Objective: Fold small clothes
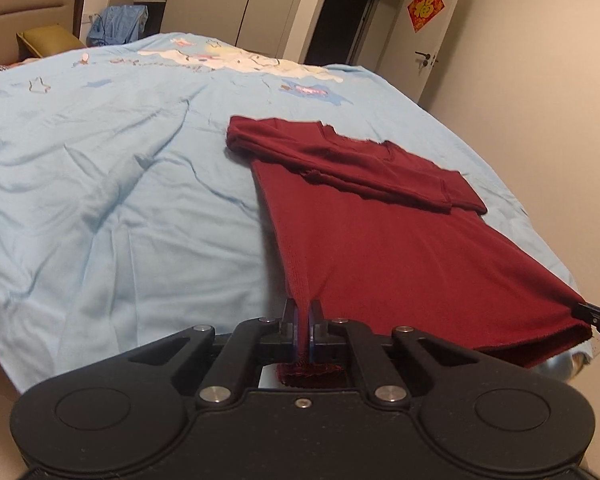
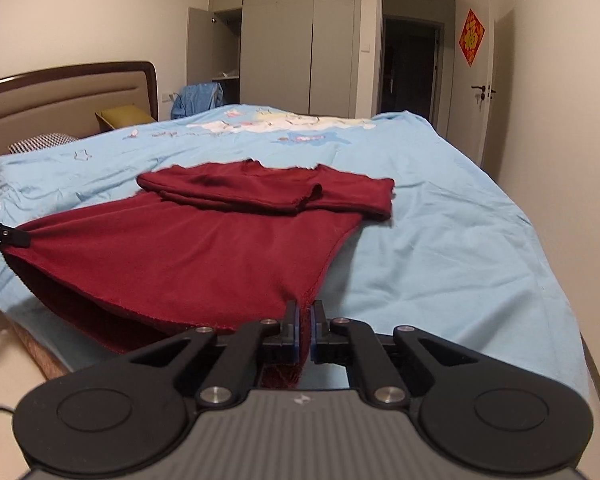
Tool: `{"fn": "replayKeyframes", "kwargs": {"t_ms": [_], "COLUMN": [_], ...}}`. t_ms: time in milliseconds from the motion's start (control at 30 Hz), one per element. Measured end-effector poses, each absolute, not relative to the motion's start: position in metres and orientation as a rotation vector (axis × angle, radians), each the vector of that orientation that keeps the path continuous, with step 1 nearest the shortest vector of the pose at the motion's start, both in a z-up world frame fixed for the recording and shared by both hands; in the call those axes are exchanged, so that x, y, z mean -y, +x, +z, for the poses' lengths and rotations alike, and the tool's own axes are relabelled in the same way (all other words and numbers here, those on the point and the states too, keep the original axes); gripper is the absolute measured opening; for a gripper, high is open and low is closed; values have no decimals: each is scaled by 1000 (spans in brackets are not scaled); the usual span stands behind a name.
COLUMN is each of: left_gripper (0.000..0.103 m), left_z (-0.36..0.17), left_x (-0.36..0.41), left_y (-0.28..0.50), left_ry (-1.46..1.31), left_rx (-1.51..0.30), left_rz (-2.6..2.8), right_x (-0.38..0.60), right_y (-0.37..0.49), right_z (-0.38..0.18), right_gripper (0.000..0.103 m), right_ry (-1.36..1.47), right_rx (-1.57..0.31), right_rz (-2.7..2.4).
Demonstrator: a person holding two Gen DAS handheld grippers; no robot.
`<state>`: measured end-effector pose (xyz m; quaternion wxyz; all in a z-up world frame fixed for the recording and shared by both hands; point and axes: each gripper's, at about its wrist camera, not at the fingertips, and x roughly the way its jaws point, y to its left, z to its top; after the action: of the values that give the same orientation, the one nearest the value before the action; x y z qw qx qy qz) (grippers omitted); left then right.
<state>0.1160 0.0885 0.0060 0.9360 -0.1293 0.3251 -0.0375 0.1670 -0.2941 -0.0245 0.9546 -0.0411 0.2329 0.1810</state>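
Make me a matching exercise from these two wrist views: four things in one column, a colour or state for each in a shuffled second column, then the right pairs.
1. shirt
2. bedcover
3. wardrobe door
4. left gripper

A. light blue, wrinkled
B. swung open
C. dark red, sleeves folded across the top
D. shut on a hem corner

Pairs: 1-C, 2-A, 3-B, 4-D

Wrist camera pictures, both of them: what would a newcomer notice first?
A dark red garment spread on the light blue bed cover, its sleeves already folded across the top. Its near hem is lifted off the bed, one corner clamped in the left gripper and the other in the right gripper. A red diamond decoration hangs on the far door.
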Motion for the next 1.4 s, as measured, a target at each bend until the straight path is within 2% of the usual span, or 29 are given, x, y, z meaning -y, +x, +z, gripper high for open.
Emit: {"fn": "replayKeyframes", "kwargs": {"t_ms": [267, 367, 400, 467, 500, 533, 567, 600, 667, 733, 800, 833, 1033, 1200, 1300, 1333, 1367, 1400], "left_gripper": [4, 10, 16, 25, 37, 44, 61, 74, 83, 90, 102, 102, 102, 102, 102, 102, 102, 102], "left_z": [-23, -24, -24, -26, -26, -27, -27, -26, -23, -20, -17, -15, -16, -20, -22, -22, -22, -23], "left_x": [-79, -78, -77, -77, -77, -77, -76, -75, -73, -67, -60, -56, -26, 2, 15, 18, 21, 23], "left_y": [113, 113, 112, 111, 110, 109, 108, 106, 103, 101, 100, 99, 103, 109, 112, 113, 113, 113], "left_ry": [-217, -202, -198, -198, -200, -202, -201, -196, -170, -125, -82, -60, 48, 107, 126, 130, 134, 136], "left_rx": [-694, -693, -696, -702, -706, -708, -707, -699, -673, -651, -625, -610, -594, -588, -585, -584, -582, -579], "left_rz": [-60, -63, -61, -52, -48, -45, -36, -21, 1, 12, 24, 19, -71, -158, -204, -216, -230, -243], "right_x": [293, 293, 293, 292, 292, 293, 293, 292, 288, 281, 272, 265, 227, 206, 200, 199, 199, 199], "right_y": [170, 171, 171, 170, 169, 168, 166, 161, 155, 147, 141, 138, 127, 122, 122, 122, 123, 123], "right_z": [-61, -67, -69, -70, -70, -70, -70, -70, -68, -68, -69, -71, -89, -111, -122, -124, -124, -123], "right_gripper": [6, 7, 7, 17, 21, 36, 51, 56, 67, 73, 75, 76, 76, 69, 57, 49, 36, 29], "right_ry": [-86, -105, -113, -122, -126, -136, -155, -183, -254, -338, -434, -492, -828, -1033, -1104, -1107, -1100, -1087], "right_rx": [-545, -544, -543, -544, -541, -537, -528, -514, -485, -457, -440, -433, -398, -372, -360, -359, -359, -356], "right_rz": [358, 358, 355, 353, 355, 357, 361, 366, 389, 418, 452, 467, 526, 554, 555, 559, 566, 572]}}
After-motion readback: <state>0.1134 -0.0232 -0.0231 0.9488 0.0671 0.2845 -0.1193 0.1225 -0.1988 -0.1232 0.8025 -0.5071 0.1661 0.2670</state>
